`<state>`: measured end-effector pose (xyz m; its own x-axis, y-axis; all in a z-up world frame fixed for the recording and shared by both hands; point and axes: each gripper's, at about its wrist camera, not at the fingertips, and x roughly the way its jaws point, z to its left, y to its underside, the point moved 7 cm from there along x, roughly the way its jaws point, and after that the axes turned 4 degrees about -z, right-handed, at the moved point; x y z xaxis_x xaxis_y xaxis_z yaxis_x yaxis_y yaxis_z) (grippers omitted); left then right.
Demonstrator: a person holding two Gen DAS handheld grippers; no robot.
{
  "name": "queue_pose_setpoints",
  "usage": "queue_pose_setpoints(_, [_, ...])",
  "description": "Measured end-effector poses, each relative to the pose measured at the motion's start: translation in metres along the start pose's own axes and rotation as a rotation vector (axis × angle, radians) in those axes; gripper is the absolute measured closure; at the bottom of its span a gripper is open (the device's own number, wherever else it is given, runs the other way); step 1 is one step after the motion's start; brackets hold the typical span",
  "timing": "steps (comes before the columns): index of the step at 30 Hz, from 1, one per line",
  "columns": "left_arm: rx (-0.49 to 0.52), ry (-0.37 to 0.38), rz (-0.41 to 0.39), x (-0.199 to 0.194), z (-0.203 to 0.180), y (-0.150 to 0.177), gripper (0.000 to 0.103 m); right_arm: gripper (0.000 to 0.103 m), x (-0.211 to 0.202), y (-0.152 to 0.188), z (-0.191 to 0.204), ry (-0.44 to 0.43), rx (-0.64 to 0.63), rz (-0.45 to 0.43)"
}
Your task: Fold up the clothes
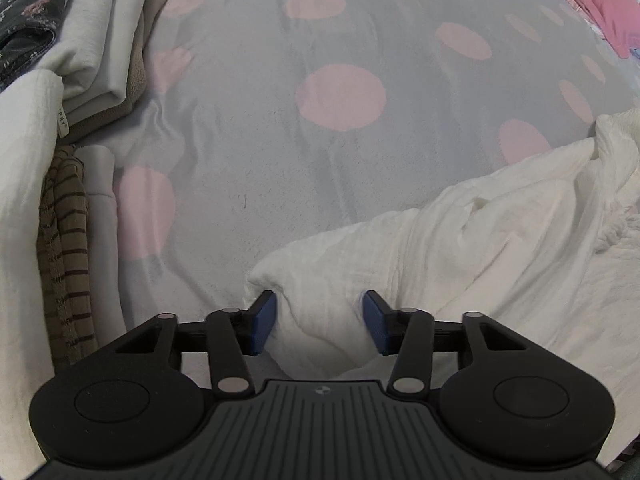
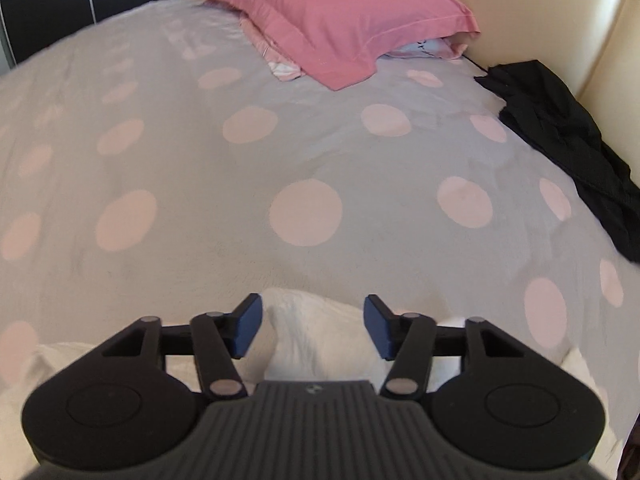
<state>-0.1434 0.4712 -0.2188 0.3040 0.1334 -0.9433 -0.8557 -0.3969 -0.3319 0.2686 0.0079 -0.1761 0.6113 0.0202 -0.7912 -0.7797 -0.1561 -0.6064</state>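
White crumpled garment [image 1: 460, 248] lies unfolded on the grey bedspread with pink dots [image 1: 320, 60], which serves as the landmark here. At the bedspread's left edge, seen from the left wrist camera, sit folded clothes: a stack of white and beige pieces [image 1: 108, 40], with a dark floral garment [image 1: 24, 12] beyond it, and nearer, a brown striped top [image 1: 64, 256] beside another white fold. Moving right, the left gripper [image 1: 319, 322] hovers at the near edge of the bedspread, its blue pads wide apart with a corner of the white garment lying between them, not pinched. Further right, the right gripper [image 2: 313, 328] is likewise spread wide over another bunched part of the same cloth [image 2: 316, 328], gripping nothing. At the bedspread's far end rests a pink pillow [image 2: 340, 16]; along its right edge lies a loose black garment [image 2: 568, 140]. Judging by this, several pieces are done, the white one is just being started, and the black one remains.
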Motion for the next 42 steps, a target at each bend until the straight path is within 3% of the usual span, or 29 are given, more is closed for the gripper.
queue_pose_setpoints(1, [0.002, -0.006, 0.000, 0.001, 0.000, 0.000, 0.066, 0.064, 0.004, 0.001, 0.000, 0.002, -0.006, 0.011])
queue_pose_setpoints(3, [-0.003, -0.010, -0.013, -0.002, -0.001, -0.003, 0.084, 0.089, 0.006, 0.004, -0.005, -0.003, 0.008, 0.024])
queue_pose_setpoints(5, [-0.008, 0.011, -0.026, -0.008, -0.004, -0.006, 0.098, 0.097, -0.001, 0.004, -0.011, -0.007, 0.038, 0.008])
queue_pose_setpoints(13, [-0.058, -0.024, -0.162, -0.044, -0.007, -0.024, 0.101, 0.099, -0.075, -0.025, -0.067, 0.041, 0.123, -0.154])
queue_pose_setpoints(18, [-0.132, -0.020, -0.345, -0.096, 0.004, -0.047, 0.102, 0.099, -0.123, -0.022, -0.120, 0.096, 0.193, -0.212])
queue_pose_setpoints(22, [-0.157, -0.037, -0.467, -0.134, 0.012, -0.055, 0.102, 0.099, -0.138, 0.007, -0.164, 0.148, 0.259, -0.181])
queue_pose_setpoints(25, [-0.170, -0.055, -0.471, -0.140, 0.017, -0.049, 0.102, 0.100, -0.137, 0.039, -0.195, 0.204, 0.307, -0.105])
queue_pose_setpoints(29, [-0.190, -0.092, -0.414, -0.135, 0.026, -0.033, 0.102, 0.100, -0.123, 0.090, -0.224, 0.307, 0.299, 0.047])
queue_pose_setpoints(34, [-0.186, -0.118, -0.338, -0.128, 0.029, -0.012, 0.102, 0.098, -0.103, 0.140, -0.246, 0.344, 0.311, 0.242])
queue_pose_setpoints(36, [-0.179, -0.125, -0.325, -0.126, 0.028, -0.006, 0.102, 0.095, -0.104, 0.142, -0.250, 0.334, 0.336, 0.234])
queue_pose_setpoints(39, [-0.167, -0.135, -0.327, -0.125, 0.026, -0.002, 0.102, 0.092, -0.109, 0.129, -0.246, 0.245, 0.399, 0.153])
queue_pose_setpoints(42, [-0.168, -0.127, -0.345, -0.124, 0.026, -0.003, 0.102, 0.060, -0.107, 0.113, -0.227, 0.138, 0.433, 0.108])
